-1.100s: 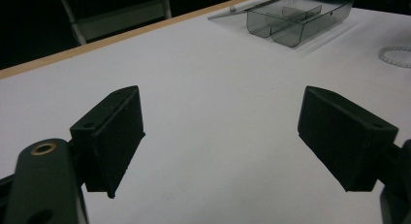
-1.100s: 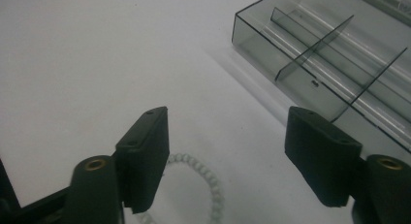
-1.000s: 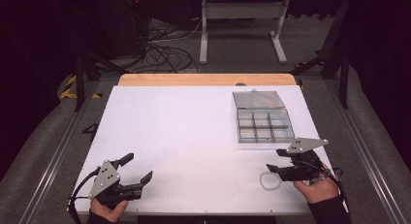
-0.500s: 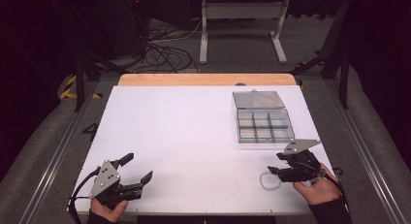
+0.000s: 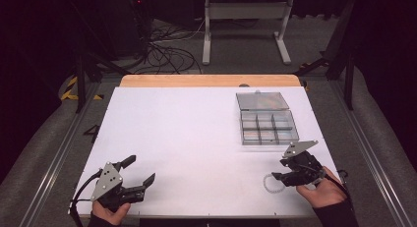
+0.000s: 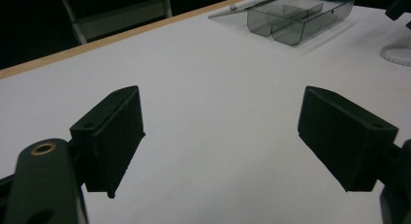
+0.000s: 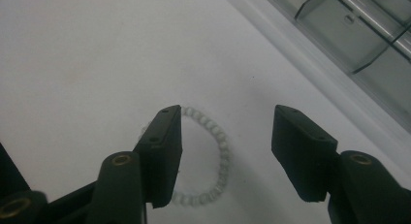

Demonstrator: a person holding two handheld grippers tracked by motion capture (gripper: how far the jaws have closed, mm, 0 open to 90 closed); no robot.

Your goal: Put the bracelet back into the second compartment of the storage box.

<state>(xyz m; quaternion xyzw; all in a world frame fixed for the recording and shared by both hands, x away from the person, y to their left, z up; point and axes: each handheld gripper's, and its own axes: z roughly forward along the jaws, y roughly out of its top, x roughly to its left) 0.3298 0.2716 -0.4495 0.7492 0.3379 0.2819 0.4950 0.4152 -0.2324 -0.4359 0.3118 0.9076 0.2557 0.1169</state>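
Note:
A ring of small white beads, a bracelet [image 5: 269, 184], lies flat on the white table [image 5: 196, 128] near its front right corner. My right gripper [image 5: 279, 169] hovers just over it, open. In the right gripper view the right gripper [image 7: 227, 115] has its left jaw above the near side of the bracelet [image 7: 220, 146], and the far arc of beads shows in the gap between the jaws. My left gripper [image 5: 141, 169] rests at the front left, open, with nothing between its jaws [image 6: 220, 98]. The bracelet [image 6: 397, 54] appears far off at the right edge of the left gripper view.
A clear plastic compartment box [image 5: 268, 126] stands at the right of the table with its lid [image 5: 261, 100] folded open behind it. The box [image 7: 358, 30] is close beyond the right gripper. A wooden strip [image 5: 211, 80] edges the table's far side.
The right gripper has shifted slightly left and down toward the bracelet. The left gripper and the box have not moved.

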